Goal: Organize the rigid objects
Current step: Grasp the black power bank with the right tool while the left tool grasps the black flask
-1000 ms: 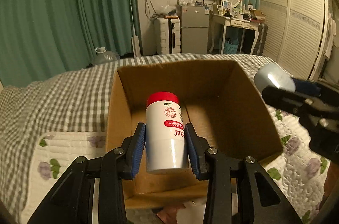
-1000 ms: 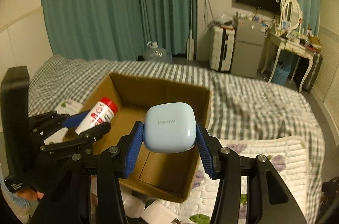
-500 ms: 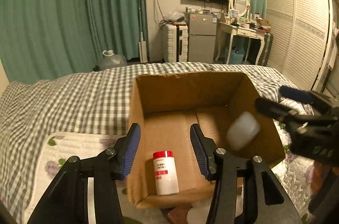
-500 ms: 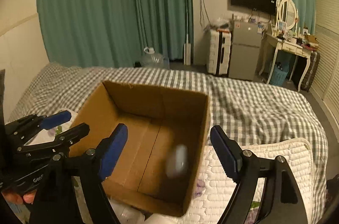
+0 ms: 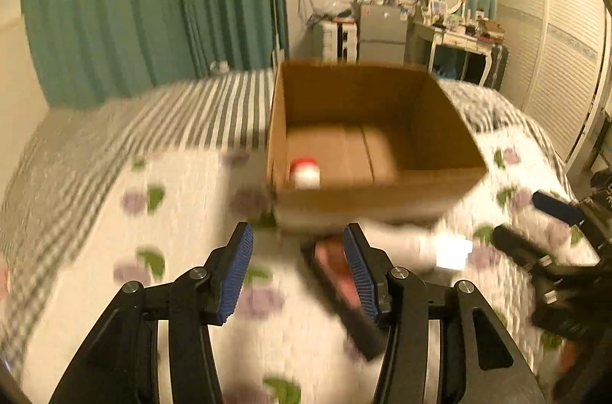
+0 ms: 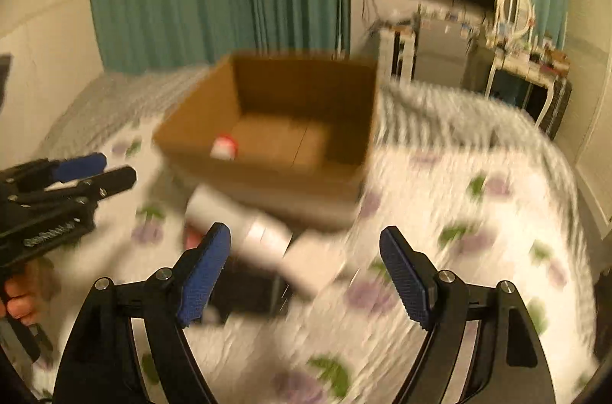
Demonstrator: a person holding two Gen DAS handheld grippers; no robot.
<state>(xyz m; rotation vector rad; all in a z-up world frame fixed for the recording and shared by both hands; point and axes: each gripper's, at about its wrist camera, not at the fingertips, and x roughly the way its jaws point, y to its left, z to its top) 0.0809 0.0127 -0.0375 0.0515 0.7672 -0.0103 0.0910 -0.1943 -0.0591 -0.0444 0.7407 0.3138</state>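
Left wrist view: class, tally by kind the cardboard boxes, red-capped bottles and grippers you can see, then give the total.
Cardboard box: 1
Red-capped bottle: 1
Left gripper and right gripper: 2
Total: 4

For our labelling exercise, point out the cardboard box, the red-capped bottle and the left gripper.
cardboard box [image 5: 367, 192], left wrist view, on its near outer wall.
red-capped bottle [image 5: 305, 174], left wrist view, on its white body below the cap.
left gripper [image 5: 298, 270], left wrist view, midway between its open fingertips.

Matt cardboard box [image 5: 375, 197] – quilted cloth bedspread [image 5: 114, 213]
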